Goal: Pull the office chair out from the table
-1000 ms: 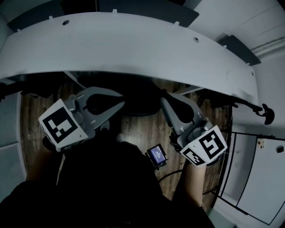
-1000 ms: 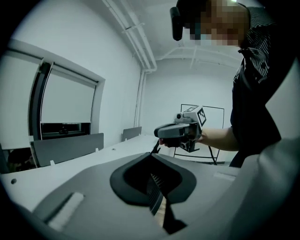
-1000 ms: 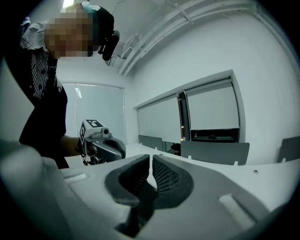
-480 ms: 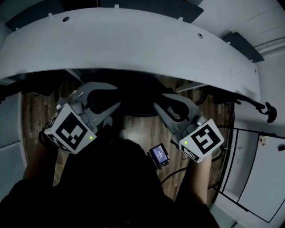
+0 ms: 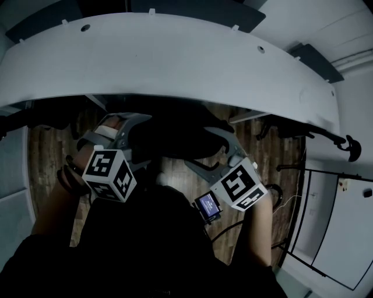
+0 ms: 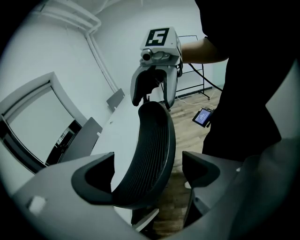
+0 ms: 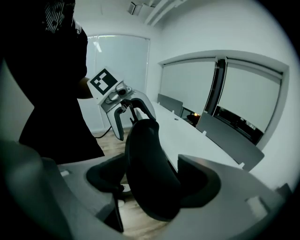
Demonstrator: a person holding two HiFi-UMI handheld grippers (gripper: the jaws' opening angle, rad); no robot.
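The office chair's black back stands tucked against the near edge of the curved white table. My left gripper straddles the back's left end and my right gripper its right end. In the left gripper view the ribbed chair back runs between the spread jaws of the left gripper, with a gap on one side. Seen from the right gripper, the chair back fills most of the space between its jaws. Both pairs of jaws are opening. Each gripper also shows in the other's view: the right gripper and the left gripper.
A small lit screen hangs at the person's front over the wooden floor. Dark chairs line the table's far side. A black metal rack stands at the right. The person's dark torso fills the lower middle.
Both grippers sank from in front of the chair onto its back and rolled. Their jaws went from shut to wide, and now the chair back's top edge lies between each pair.
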